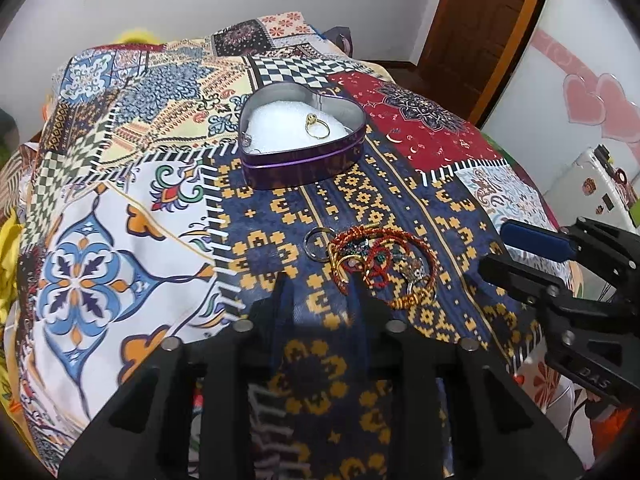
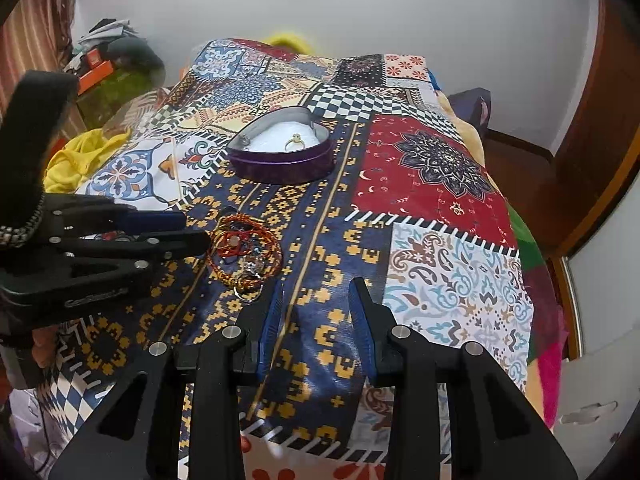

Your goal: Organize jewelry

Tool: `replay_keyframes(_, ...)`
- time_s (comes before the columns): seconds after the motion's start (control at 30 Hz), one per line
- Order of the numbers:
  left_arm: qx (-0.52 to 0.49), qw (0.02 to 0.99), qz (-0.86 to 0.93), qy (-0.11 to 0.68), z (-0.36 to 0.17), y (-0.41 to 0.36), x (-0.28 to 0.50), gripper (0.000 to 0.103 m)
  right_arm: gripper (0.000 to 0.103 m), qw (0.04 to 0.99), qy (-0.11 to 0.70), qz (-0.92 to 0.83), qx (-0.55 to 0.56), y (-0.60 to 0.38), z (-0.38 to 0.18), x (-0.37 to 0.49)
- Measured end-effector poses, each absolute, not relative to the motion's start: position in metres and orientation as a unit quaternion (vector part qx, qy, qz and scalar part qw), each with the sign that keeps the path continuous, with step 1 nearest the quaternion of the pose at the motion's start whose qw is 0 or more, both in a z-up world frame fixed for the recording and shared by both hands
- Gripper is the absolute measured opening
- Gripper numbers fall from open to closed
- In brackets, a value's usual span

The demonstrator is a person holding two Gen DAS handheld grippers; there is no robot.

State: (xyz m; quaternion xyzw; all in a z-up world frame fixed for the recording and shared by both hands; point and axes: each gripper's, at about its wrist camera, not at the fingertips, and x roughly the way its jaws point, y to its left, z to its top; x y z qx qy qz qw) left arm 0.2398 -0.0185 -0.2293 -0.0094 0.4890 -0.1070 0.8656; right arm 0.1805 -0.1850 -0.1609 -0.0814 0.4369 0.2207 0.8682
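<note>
A tangle of red and gold bracelets (image 1: 380, 268) lies on the blue-and-yellow patch of a patchwork cloth (image 1: 120, 240). A loose silver ring (image 1: 316, 242) rests at its left edge. Farther back stands a purple heart-shaped tin (image 1: 280, 168), lined in white, with a gold ring (image 1: 317, 126) inside. My left gripper (image 1: 320, 284) hovers just in front of the tangle, open, with only cloth between its fingers; its right fingertip overlaps the tangle's edge. My right gripper (image 2: 316, 286) stands open beside the bracelets (image 2: 244, 252), to their right, and holds nothing. The tin (image 2: 280, 164) shows beyond it.
The cloth drops off at its right edge toward a wooden door (image 1: 480, 20) and a white appliance with magnets (image 1: 600, 184). A yellow fabric heap (image 2: 80, 156) and a cluttered shelf (image 2: 108, 64) lie off the left side.
</note>
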Motion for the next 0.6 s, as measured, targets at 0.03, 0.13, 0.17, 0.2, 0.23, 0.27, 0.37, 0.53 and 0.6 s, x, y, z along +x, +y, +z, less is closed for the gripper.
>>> replay_keyframes(0.03,-0.013,0.864,-0.106,0.491,-0.231,-0.018,0.242,0.022,0.031,0.868,0.437,0.220,-0.080,-0.186,-0.161,0.181)
replay_keyframes(0.13,-0.026,0.862,-0.104,0.495,-0.233,-0.018,0.249,0.018,0.031,0.868,0.439,0.219,-0.076,-0.188,-0.163,0.183)
replay_keyframes(0.17,-0.027,0.862,-0.104,0.496,-0.233,-0.019,0.252,0.017,0.031,0.868,0.439,0.220,-0.075,-0.187,-0.164,0.183)
replay_keyframes(0.2,-0.027,0.862,-0.105,0.496,-0.233,-0.020,0.253,0.016,0.031,0.867,0.440,0.220,-0.075,-0.187,-0.165,0.183)
replay_keyframes(0.23,-0.027,0.861,-0.108,0.496,-0.233,-0.021,0.255,0.016,0.031,0.867,0.441,0.220,-0.074,-0.186,-0.166,0.183)
replay_keyframes(0.27,-0.026,0.860,-0.109,0.497,-0.234,-0.023,0.256,0.016,0.031,0.866,0.442,0.221,-0.073,-0.186,-0.167,0.183)
replay_keyframes(0.37,-0.020,0.861,-0.109,0.497,-0.237,-0.026,0.257,0.005,0.031,0.865,0.444,0.222,-0.071,-0.185,-0.168,0.183)
replay_keyframes(0.53,-0.027,0.864,-0.118,0.488,-0.230,-0.024,0.252,0.001,0.031,0.866,0.442,0.224,-0.069,-0.185,-0.167,0.182)
replay_keyframes(0.6,-0.025,0.869,-0.119,0.479,-0.223,-0.024,0.246,0.001,0.031,0.866,0.440,0.225,-0.069,-0.185,-0.165,0.183)
